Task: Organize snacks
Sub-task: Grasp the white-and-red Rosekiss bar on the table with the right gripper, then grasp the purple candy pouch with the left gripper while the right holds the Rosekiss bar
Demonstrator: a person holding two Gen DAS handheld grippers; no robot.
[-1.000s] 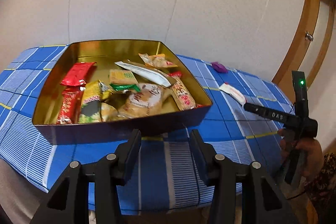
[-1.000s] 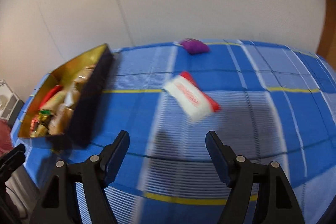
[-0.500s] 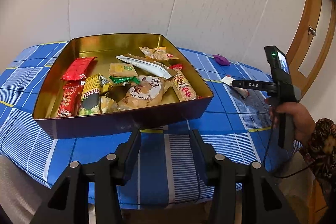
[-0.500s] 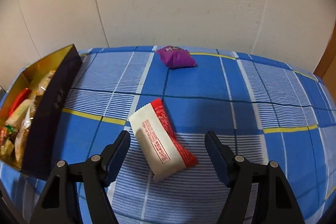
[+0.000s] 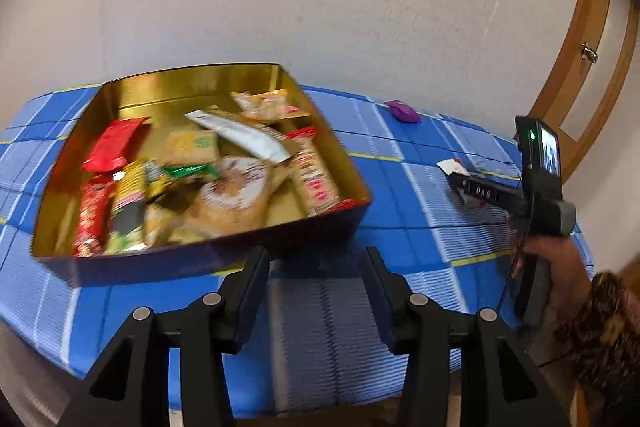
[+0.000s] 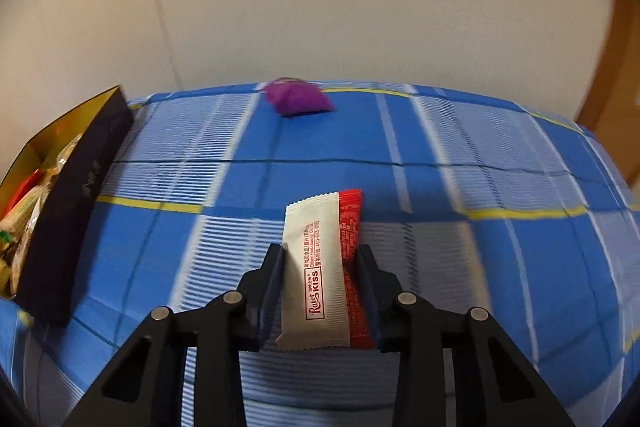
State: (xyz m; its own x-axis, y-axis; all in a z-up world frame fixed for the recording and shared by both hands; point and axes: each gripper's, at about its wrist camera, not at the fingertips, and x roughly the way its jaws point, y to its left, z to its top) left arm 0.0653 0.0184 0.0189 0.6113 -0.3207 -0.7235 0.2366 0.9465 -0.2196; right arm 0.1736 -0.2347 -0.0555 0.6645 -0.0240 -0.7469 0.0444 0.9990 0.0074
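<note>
The right tongs (image 6: 320, 279) are closing on the flat white-and-red foil snack packet (image 6: 320, 267), which lies between their jaws on the blue checked tablecloth (image 6: 500, 259) of the desk, towards its near edge and well to the right of the tin. The jaws look to be touching the packet's long sides. The wrapper is thin and slippery, so I'd judge it could buckle or squirt out forward as the squeeze finishes, or the tips could pinch a fold of cloth with it and drag the covering.

The left tongs (image 5: 316, 287) hang half-wide with nothing in them, over the near edge in front of the open gold-lined rectangular tin with dark outer walls (image 5: 352, 183). That tin is already heaped with wrapped snacks, a red packet (image 5: 114, 145) among them, so a carelessly dropped piece might slide off the pile or catch on the rim.

A small purple pouch (image 6: 298, 97) sits alone near the far edge, well apart. Nothing lies between the gripped packet and the tin but its near wall to be cleared.
</note>
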